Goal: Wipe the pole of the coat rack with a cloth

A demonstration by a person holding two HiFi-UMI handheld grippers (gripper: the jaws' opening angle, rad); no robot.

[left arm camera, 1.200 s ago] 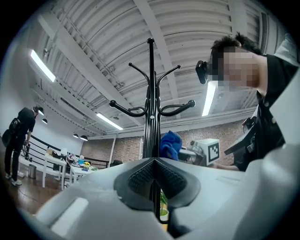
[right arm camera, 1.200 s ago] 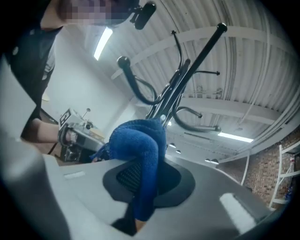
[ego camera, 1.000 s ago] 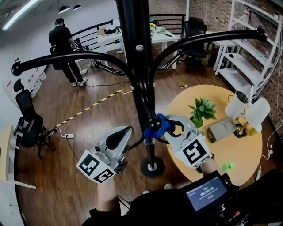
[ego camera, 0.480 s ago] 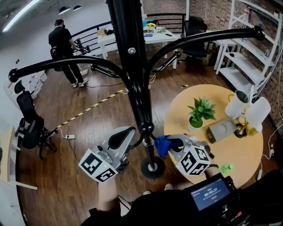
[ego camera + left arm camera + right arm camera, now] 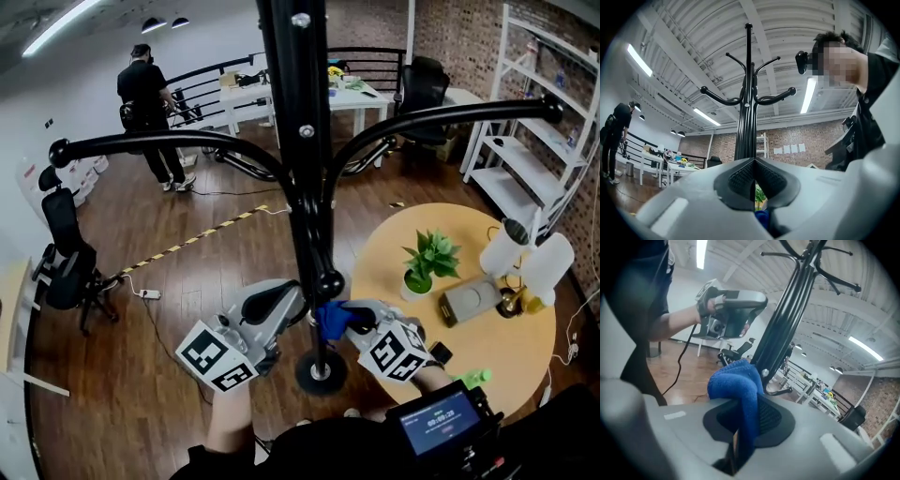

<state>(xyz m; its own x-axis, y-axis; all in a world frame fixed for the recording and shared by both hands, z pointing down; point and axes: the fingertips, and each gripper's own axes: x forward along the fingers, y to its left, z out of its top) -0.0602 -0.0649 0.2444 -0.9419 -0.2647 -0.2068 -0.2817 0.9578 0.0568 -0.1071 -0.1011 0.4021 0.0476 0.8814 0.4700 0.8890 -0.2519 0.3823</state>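
pole (image 5: 314,187): the black pole of the coat rack stands upright, its long axis going from the round base (image 5: 322,372) on the wooden floor straight up toward our head camera; curved hook arms branch out to the left and right.
pole from the hand-held grippers: in the left gripper view the pole (image 5: 746,117) rises vertical just behind the jaw tips; in the right gripper view the pole (image 5: 783,343) leans to the upper right.
cloth (image 5: 333,319): blue, low on the pole and pressed to its right side, above the base; a folded bunch (image 5: 738,385) sticks out in front of the jaws.
right hand-held gripper (image 5: 349,317): jaws clamped on the cloth (image 5: 745,420).
left hand-held gripper (image 5: 286,305): at the pole's left side, jaws closed together (image 5: 754,171), and we see nothing gripped between them.
desk (image 5: 487,337): round, wooden, to the right of the pole.
pot (image 5: 417,281): white, on the desk, holding a green plant (image 5: 431,251).
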